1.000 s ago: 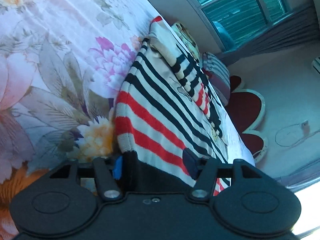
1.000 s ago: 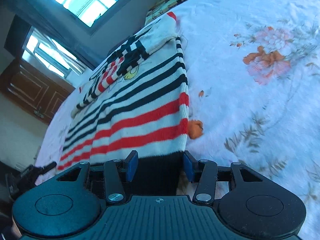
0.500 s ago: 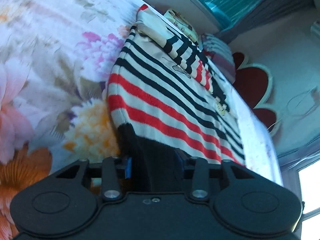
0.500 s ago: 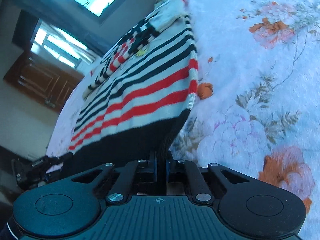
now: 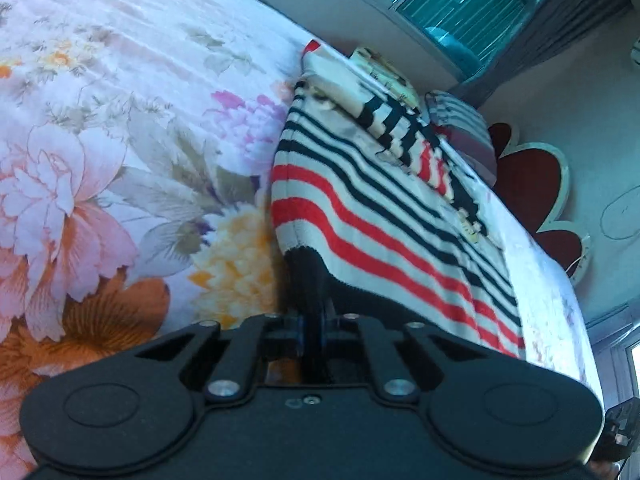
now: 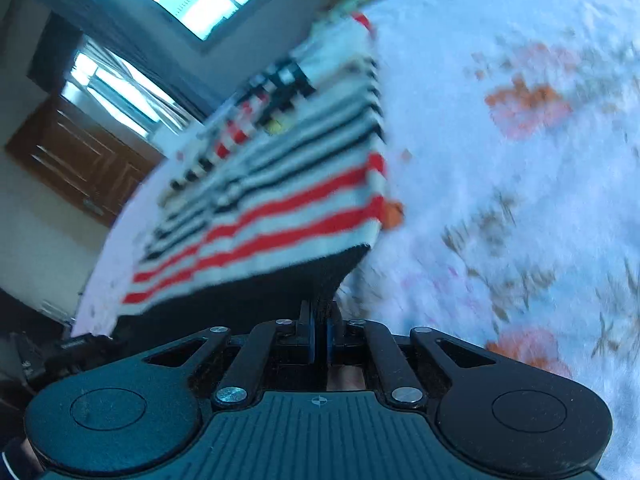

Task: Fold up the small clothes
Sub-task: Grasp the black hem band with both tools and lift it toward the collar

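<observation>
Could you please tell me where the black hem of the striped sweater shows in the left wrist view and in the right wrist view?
Left wrist: the black hem sits at lower centre, pinched in the left gripper, floral bedsheet to its left.
Right wrist: the black hem sits at lower centre, pinched in the right gripper, bedsheet to its right.
Shared landmark: the two red stripes just above the hem.

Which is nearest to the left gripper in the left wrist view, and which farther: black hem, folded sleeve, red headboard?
1. black hem, pinched in the left gripper.
2. folded sleeve, up the striped sweater.
3. red headboard, far right, beyond the bed.
</observation>
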